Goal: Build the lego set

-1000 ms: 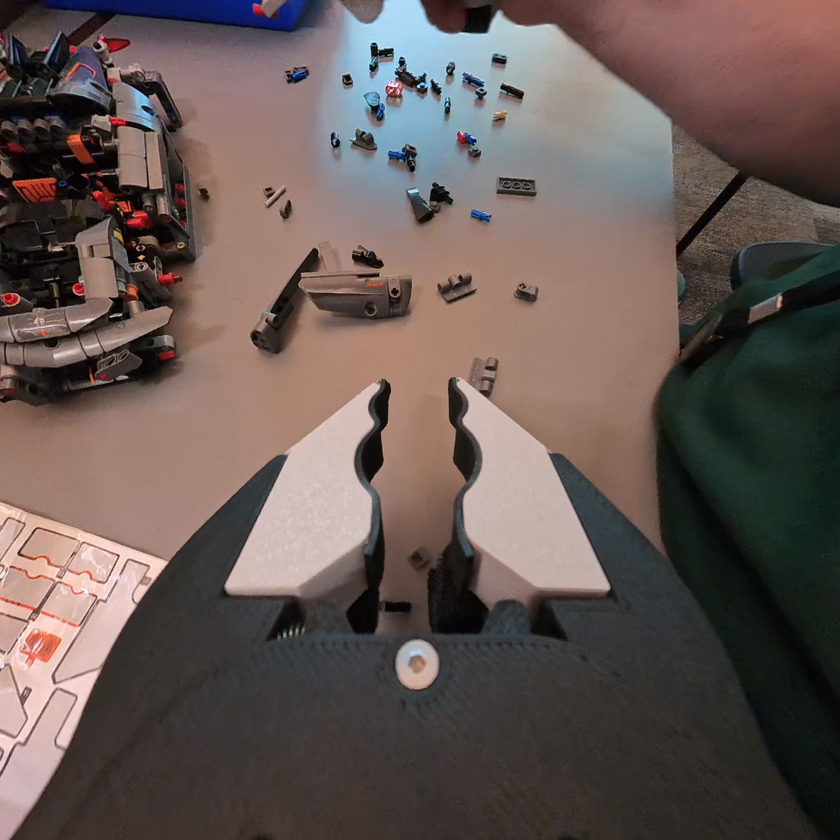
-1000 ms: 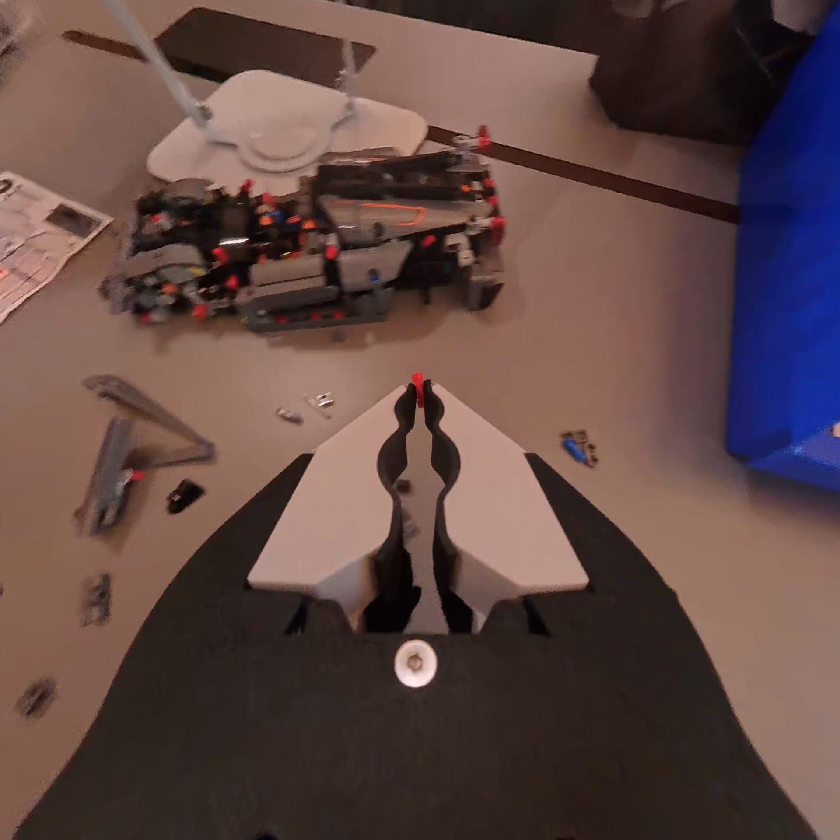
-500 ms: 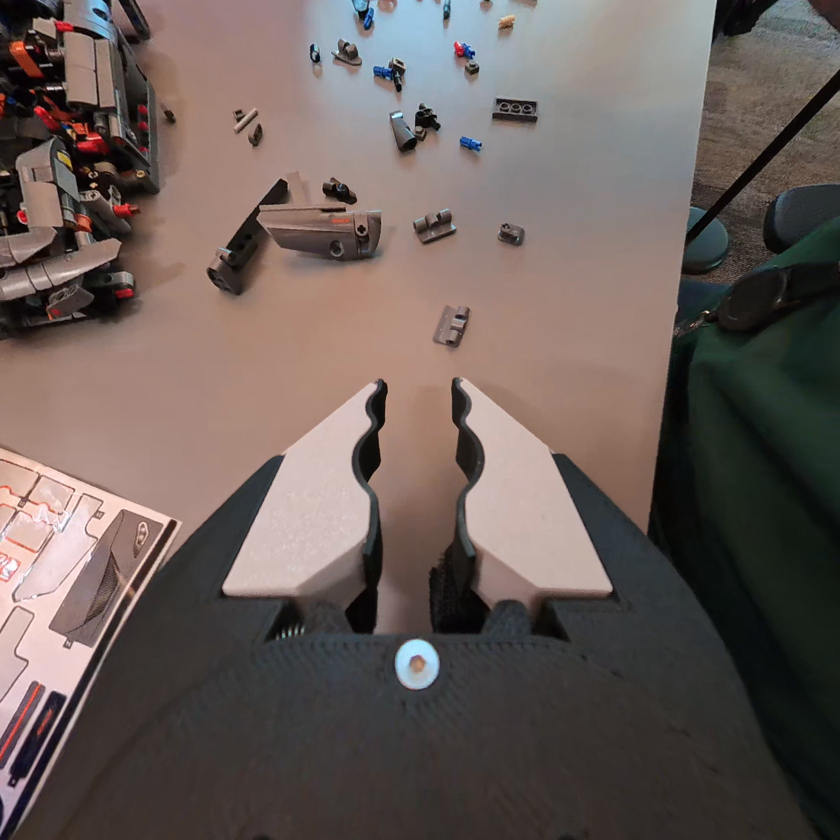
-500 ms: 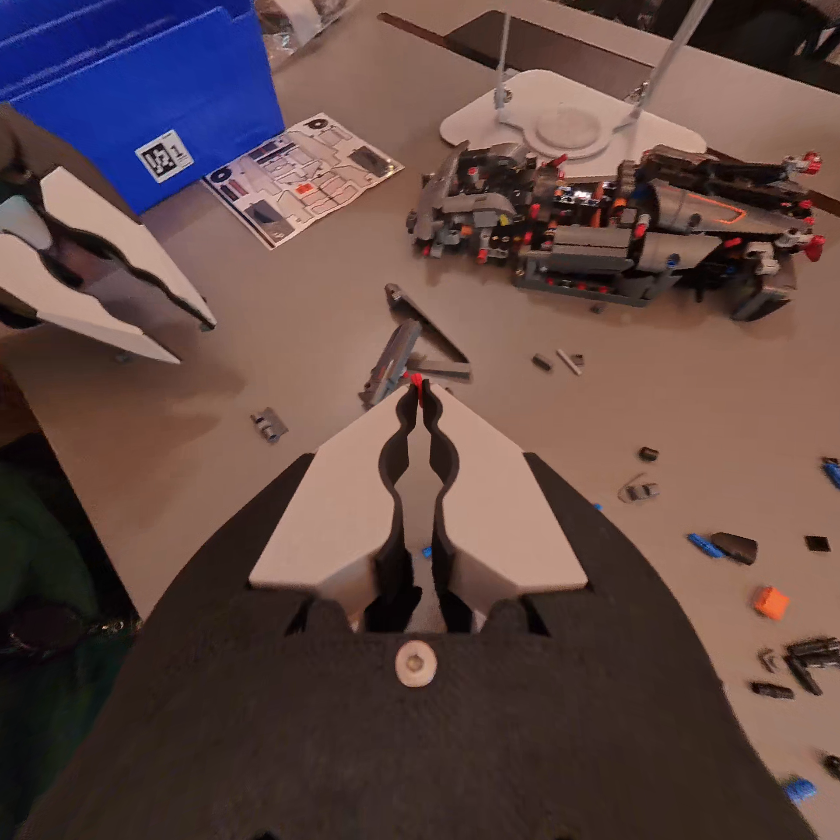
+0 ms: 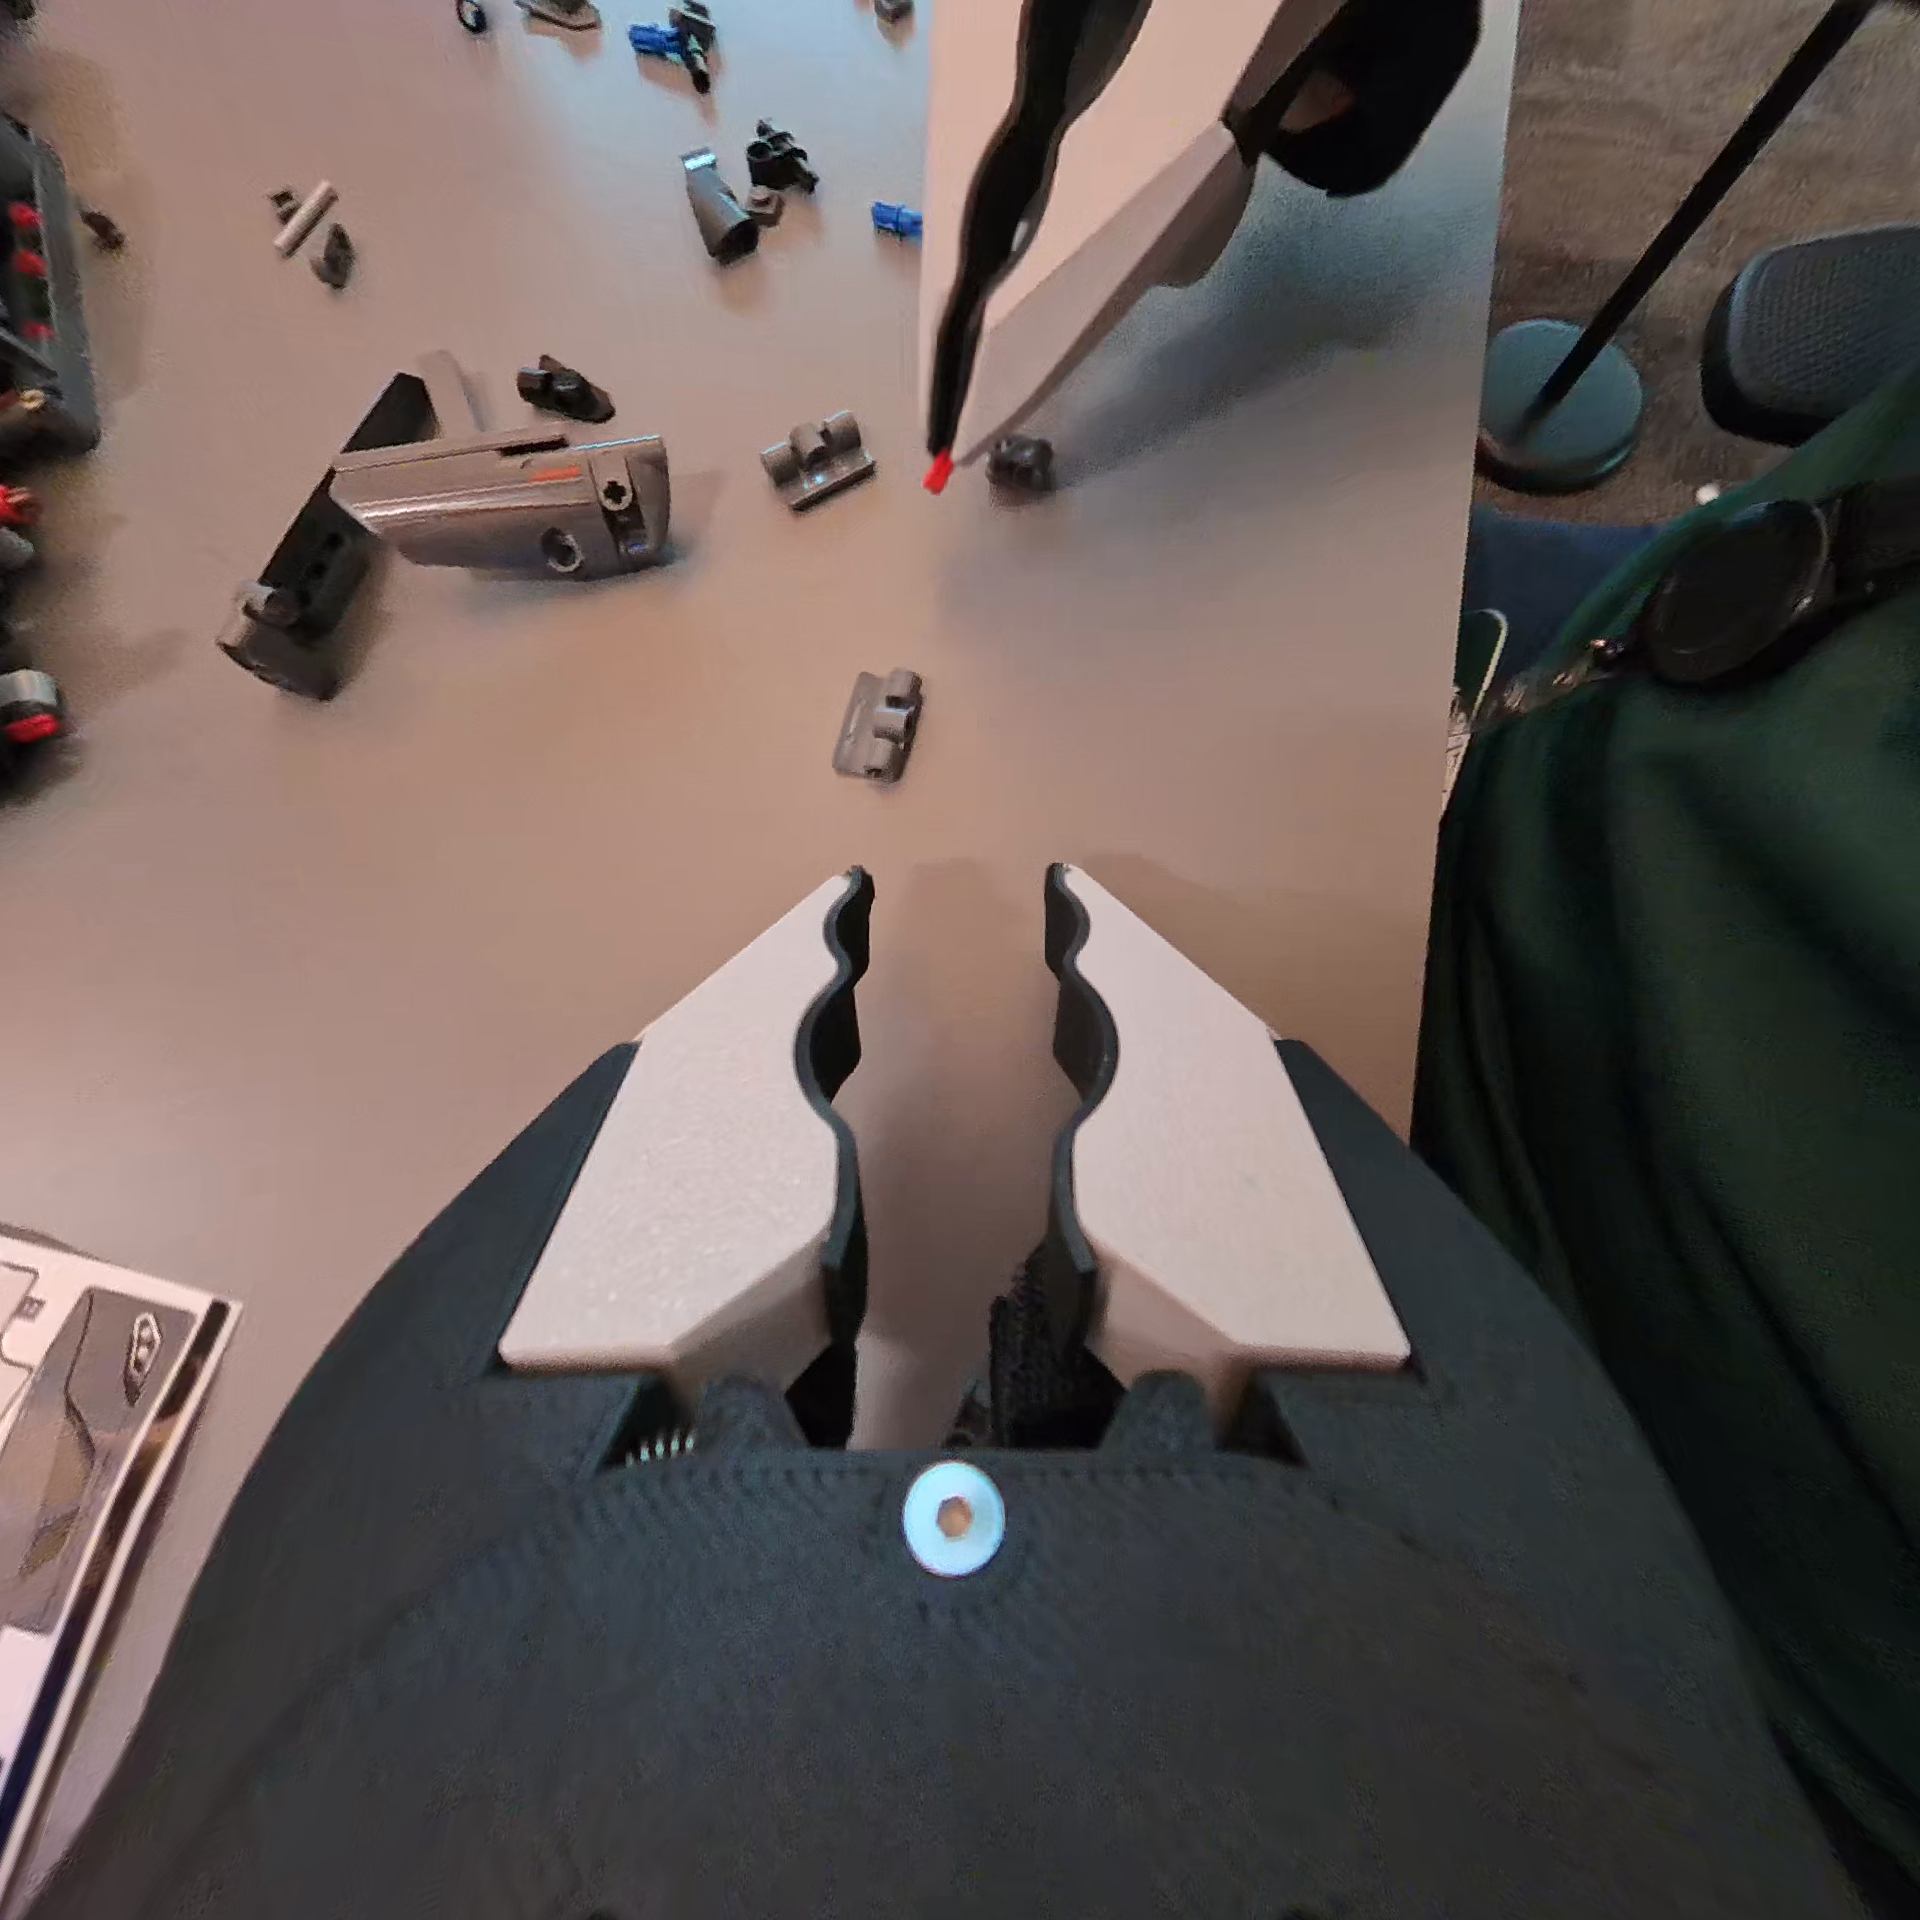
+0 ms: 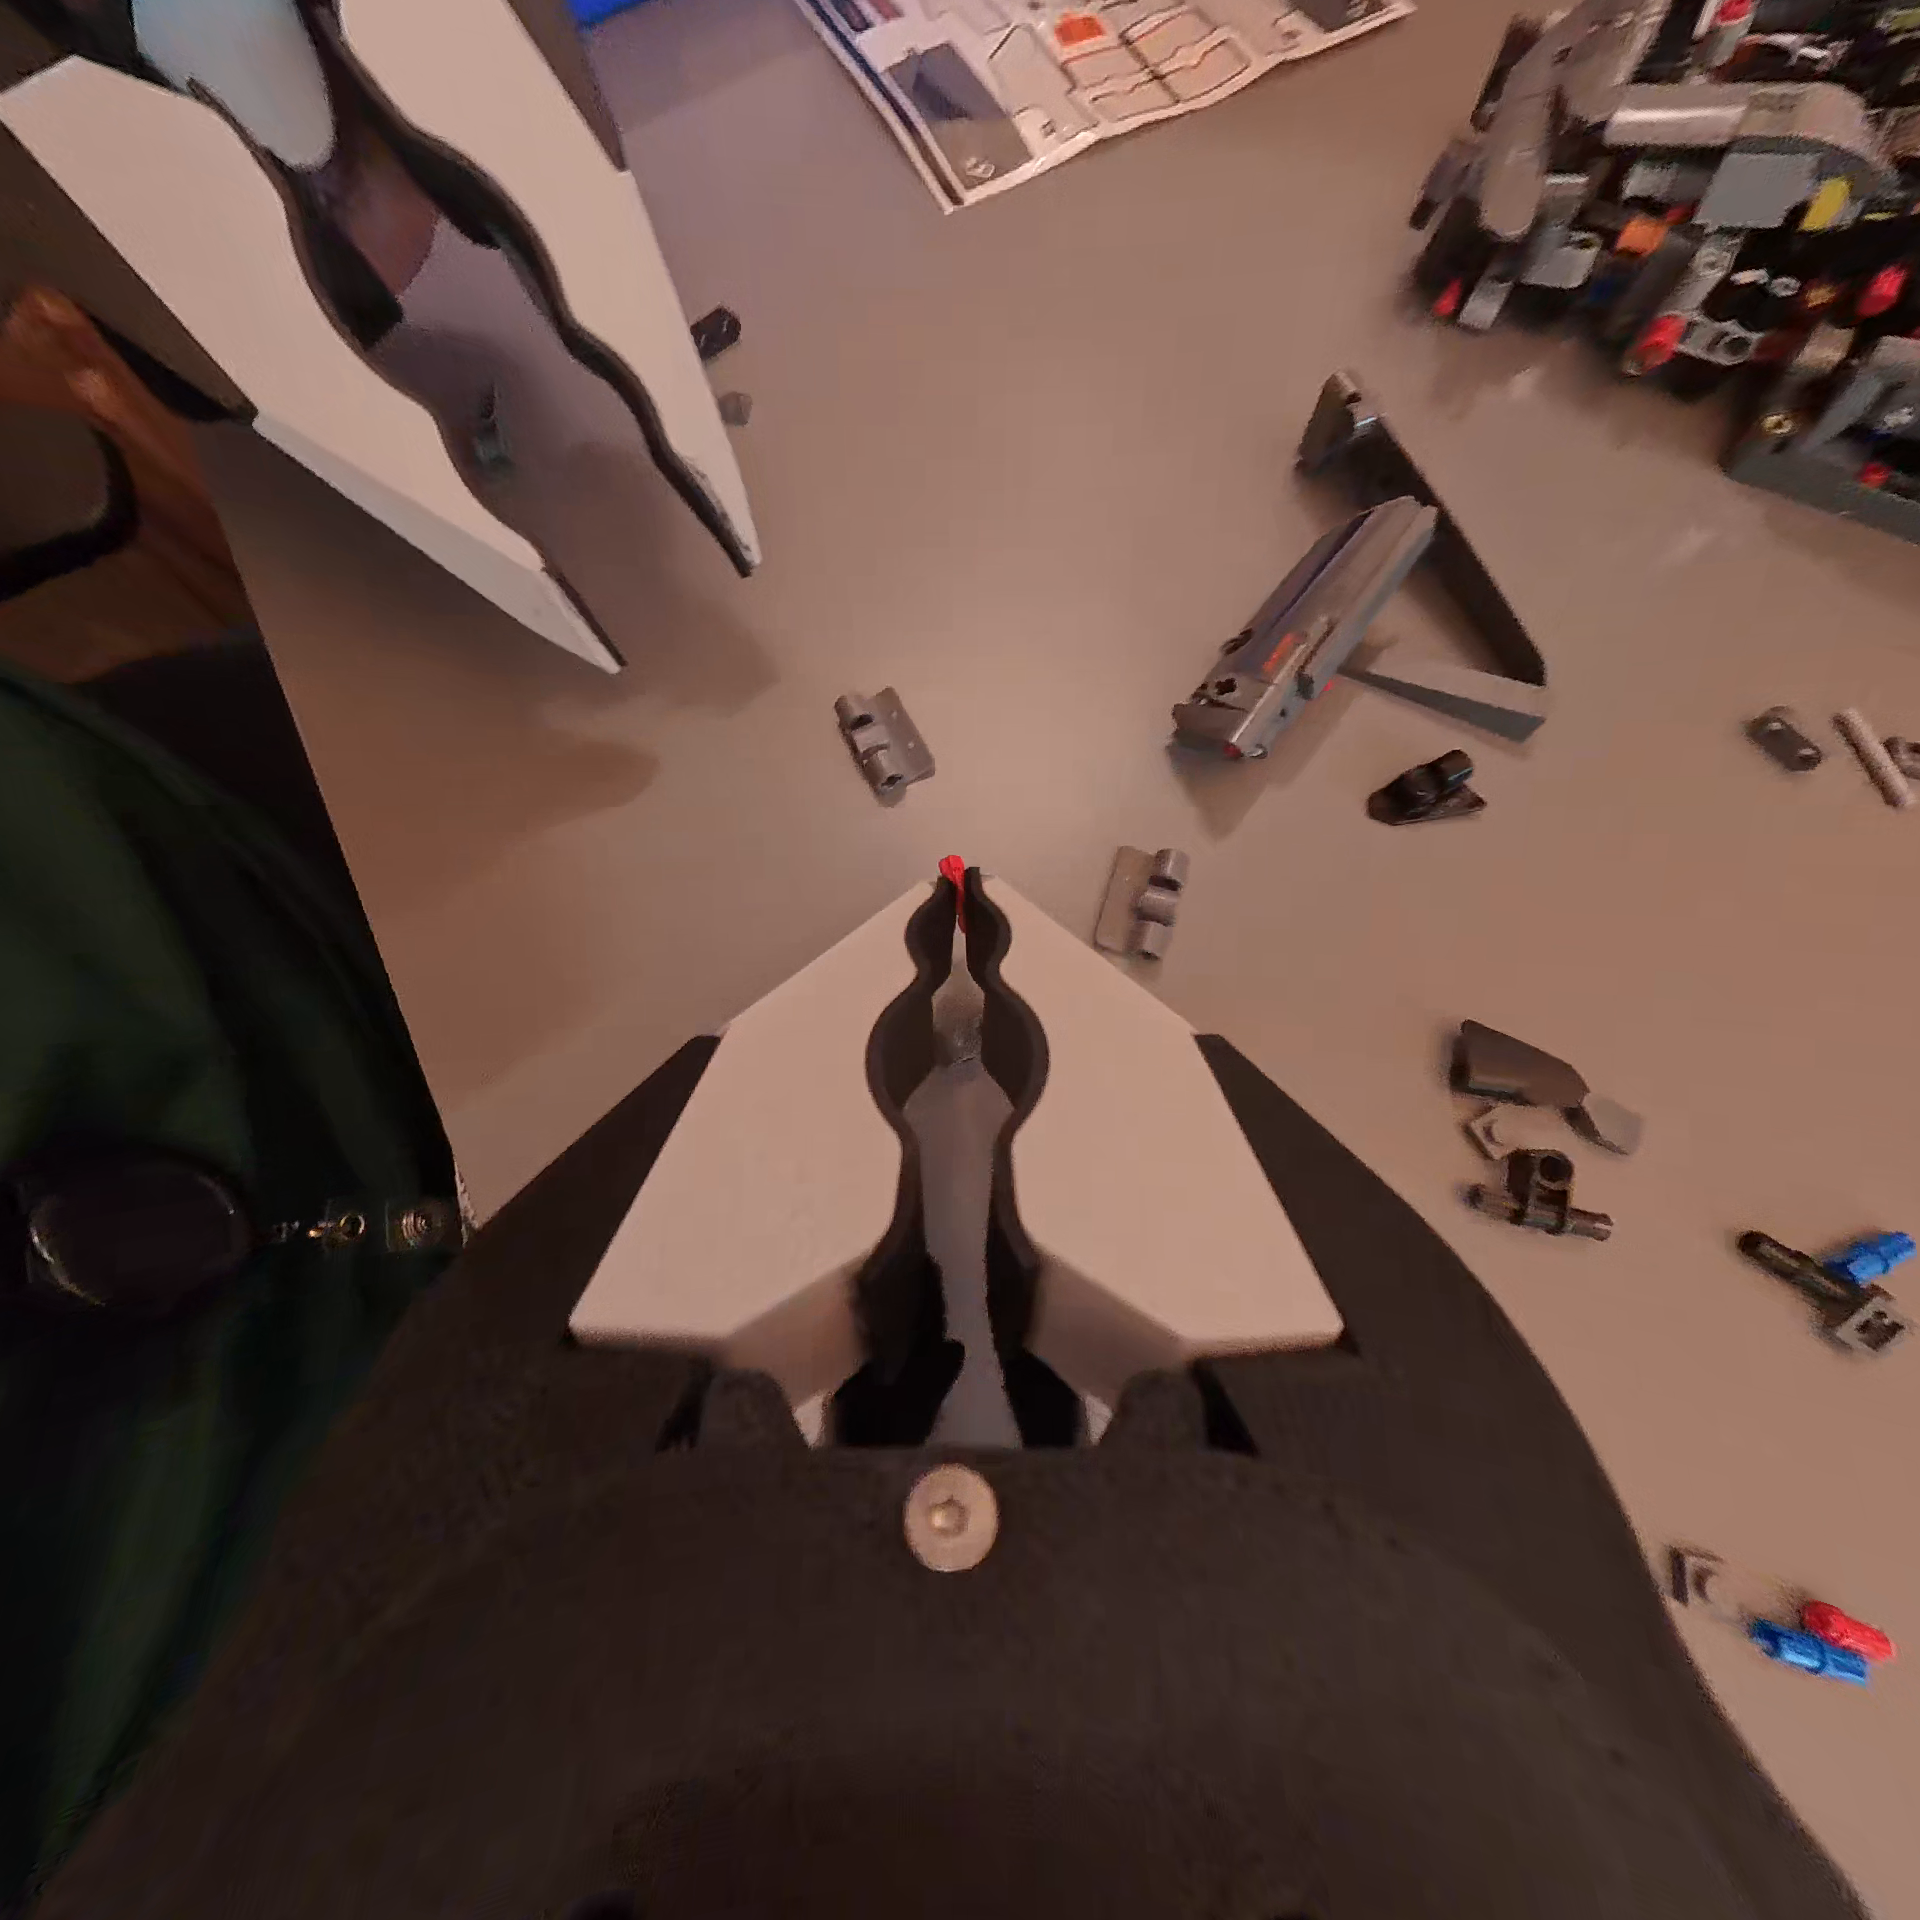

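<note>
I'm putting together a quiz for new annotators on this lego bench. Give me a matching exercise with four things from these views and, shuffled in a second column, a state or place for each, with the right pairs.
Things
1. left hand-held gripper
2. right hand-held gripper
3. red pin
4. sticker sheet

States or places
A. pinched at the fingertips, just above the table
B. flat on the table beside the left hand-held gripper
C. open, holding nothing
D. shut on a small piece

Pairs: 1-C, 2-D, 3-A, 4-B
</note>
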`<state>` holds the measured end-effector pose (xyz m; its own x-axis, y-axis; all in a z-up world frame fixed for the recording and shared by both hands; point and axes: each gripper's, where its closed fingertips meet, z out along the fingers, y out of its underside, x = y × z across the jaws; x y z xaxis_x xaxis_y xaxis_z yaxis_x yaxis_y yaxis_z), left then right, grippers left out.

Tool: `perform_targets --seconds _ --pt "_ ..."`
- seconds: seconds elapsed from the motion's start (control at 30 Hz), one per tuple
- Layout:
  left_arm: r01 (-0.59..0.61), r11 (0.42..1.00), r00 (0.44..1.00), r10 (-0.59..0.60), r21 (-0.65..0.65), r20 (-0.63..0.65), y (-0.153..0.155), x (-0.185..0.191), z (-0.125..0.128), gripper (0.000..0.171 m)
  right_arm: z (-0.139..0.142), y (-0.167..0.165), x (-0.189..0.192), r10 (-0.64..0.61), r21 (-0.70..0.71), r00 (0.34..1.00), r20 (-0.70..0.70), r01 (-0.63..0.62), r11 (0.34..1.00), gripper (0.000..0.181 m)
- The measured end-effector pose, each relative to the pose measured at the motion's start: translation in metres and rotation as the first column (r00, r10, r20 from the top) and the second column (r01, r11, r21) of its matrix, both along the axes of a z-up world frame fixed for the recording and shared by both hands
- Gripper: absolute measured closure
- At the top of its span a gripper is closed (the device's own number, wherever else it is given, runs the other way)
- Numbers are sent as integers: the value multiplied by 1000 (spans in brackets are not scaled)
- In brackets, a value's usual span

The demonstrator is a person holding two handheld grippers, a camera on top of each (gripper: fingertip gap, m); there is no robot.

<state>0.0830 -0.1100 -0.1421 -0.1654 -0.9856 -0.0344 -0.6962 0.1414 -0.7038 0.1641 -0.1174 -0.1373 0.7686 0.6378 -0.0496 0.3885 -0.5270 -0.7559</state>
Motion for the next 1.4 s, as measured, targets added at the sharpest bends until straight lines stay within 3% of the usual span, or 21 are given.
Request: perform_targets --seconds 0.3,0.53,0.8,0.9,1.23,1.4 --pt "81 994 996 -78 80 -41 0 33 -7 140 -13 -1 -15 87 -27 996 28 -86 996 181" --pt "119 982 990 -105 150 -99 5 44 -18 156 -21 5 -20 124 -33 991 46 -123 992 181" --pt "113 986 991 -102 119 -92 3 44 -20 155 -7 -10 16 130 -42 989 64 -127 991 177" --pt "115 986 990 -104 122 -93 3 44 -20 156 -2 -20 13 138 -78 990 1 -138 987 168" --pt "117 986 990 -107 118 -91 3 44 -20 158 -24 -15 -1 -33 -96 997 68 39 995 169" --pt "126 984 989 -115 124 -88 4 44 -20 161 -25 -11 3 -80 -79 994 78 86 993 181"
